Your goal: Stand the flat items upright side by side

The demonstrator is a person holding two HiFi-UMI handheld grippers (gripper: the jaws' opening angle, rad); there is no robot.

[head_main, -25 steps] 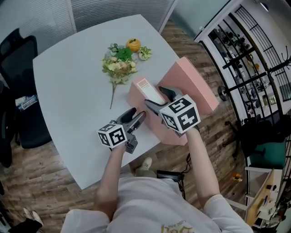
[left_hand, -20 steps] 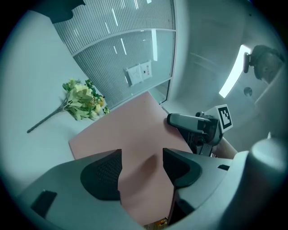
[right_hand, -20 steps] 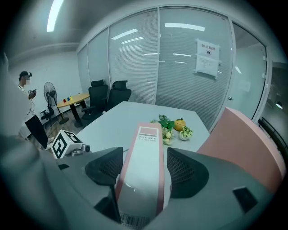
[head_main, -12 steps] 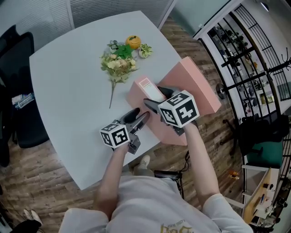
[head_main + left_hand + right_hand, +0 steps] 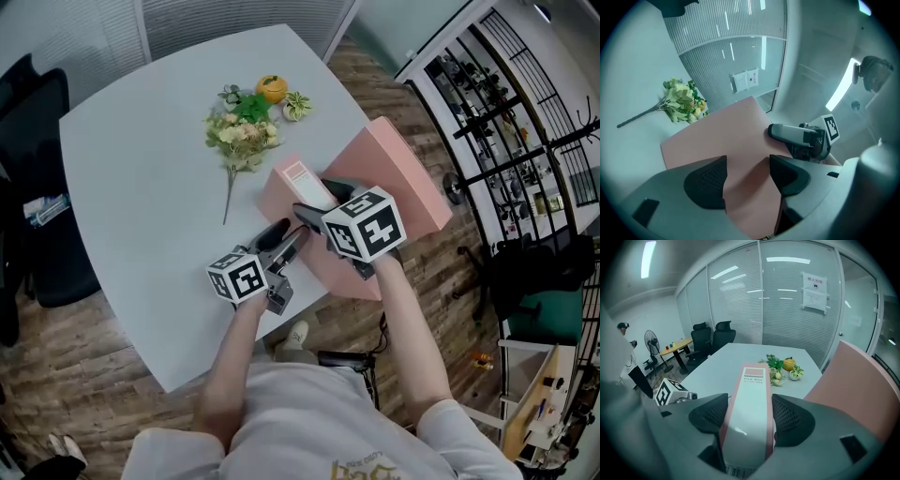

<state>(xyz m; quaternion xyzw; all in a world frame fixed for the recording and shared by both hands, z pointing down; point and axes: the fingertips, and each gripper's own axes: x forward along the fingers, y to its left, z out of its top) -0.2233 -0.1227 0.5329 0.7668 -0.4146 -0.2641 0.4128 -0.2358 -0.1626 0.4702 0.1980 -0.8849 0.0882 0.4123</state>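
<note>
**Right fingers on the file box, left ones spread wide**

Your right gripper (image 5: 750, 412) has its fingers clamped across the white labelled spine of the pink file box (image 5: 751, 380). There's one pad on each side, spread as wide as the box is thick. The box stands on its long edge on the surface (image 5: 141, 178), spine facing up, and runs straight out ahead of those fingers.

Just off to their right you've got a second pink file box (image 5: 405, 173). It's tilted over with its big face sloping, right at the edge of the surface. I can't tell if the two boxes actually touch.

Your left gripper (image 5: 747, 174) has its fingers wide apart. The big pink side of the held box fills the gap between them, but I can't tell whether the pads press on it. In the head view they sit low against that side, just left of the right fingers and nearer to you.

Further out ahead of both sets of fingers, a bunch of flowers (image 5: 239, 139) lies flat on the surface. Past it are a small orange thing (image 5: 274, 89) and a little potted plant (image 5: 298, 105), side by side. Way beyond that, the right gripper view catches a couple of office chairs (image 5: 723, 331) at the far end of the surface.
</note>
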